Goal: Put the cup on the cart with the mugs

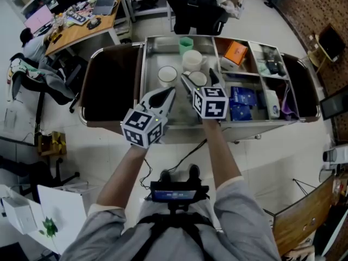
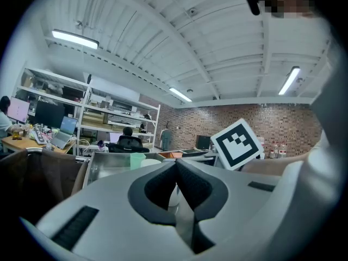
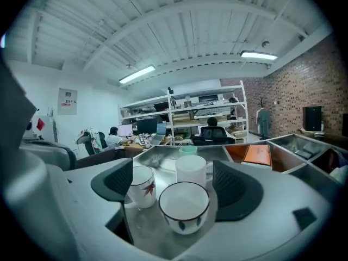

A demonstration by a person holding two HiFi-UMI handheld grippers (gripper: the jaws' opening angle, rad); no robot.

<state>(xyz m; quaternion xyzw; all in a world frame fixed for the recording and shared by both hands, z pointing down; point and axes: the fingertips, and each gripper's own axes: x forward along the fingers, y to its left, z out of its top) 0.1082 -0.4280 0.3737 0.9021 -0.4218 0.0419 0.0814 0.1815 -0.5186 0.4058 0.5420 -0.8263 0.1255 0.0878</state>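
The cup [image 3: 184,206] stands on the cart [image 1: 155,53], just in front of two mugs [image 3: 191,170], so it looks delivered. The right gripper [image 3: 173,184] spreads its jaws wide around it, touching nothing, apparently to release it cleanly. The left gripper [image 2: 175,167] is clenched on nothing, idle alongside.

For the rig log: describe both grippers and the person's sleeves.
The left gripper and right gripper are pale grey shells with dark ribbed pads. Each carries a cube of black-and-white square markers. Grey sleeves end near the elbows.
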